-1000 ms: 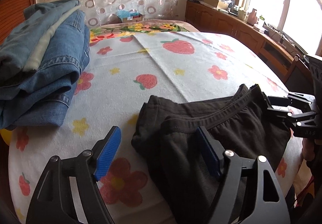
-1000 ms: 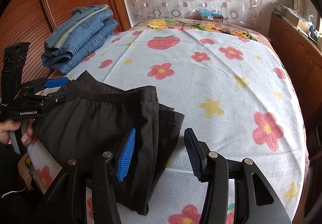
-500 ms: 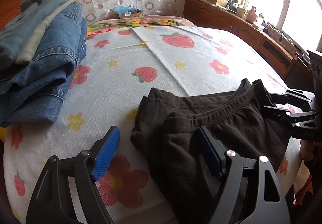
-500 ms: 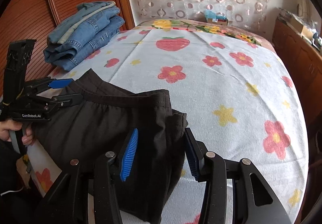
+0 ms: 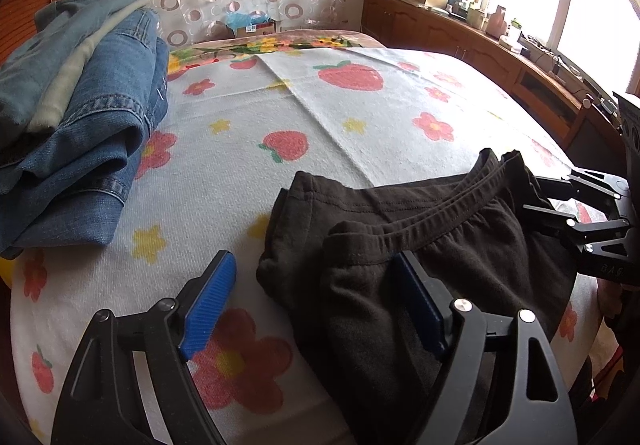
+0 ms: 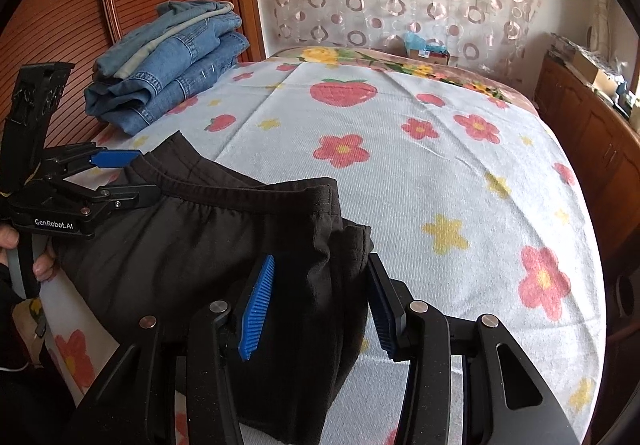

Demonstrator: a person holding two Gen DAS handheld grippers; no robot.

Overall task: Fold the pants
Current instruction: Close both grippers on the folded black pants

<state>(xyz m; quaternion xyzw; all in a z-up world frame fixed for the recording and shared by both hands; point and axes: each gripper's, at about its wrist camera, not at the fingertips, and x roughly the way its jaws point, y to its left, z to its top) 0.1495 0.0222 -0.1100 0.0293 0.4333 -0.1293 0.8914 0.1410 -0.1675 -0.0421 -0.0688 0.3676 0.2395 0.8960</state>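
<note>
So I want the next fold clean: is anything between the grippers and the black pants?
Nothing visible. The left gripper and right gripper both straddle edges of the black pants; the jeans lie apart.

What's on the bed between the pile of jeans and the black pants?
Nothing but bare flowery bedspread lies between the jeans and the black pants; the left wrist view shows that stretch best.
</note>
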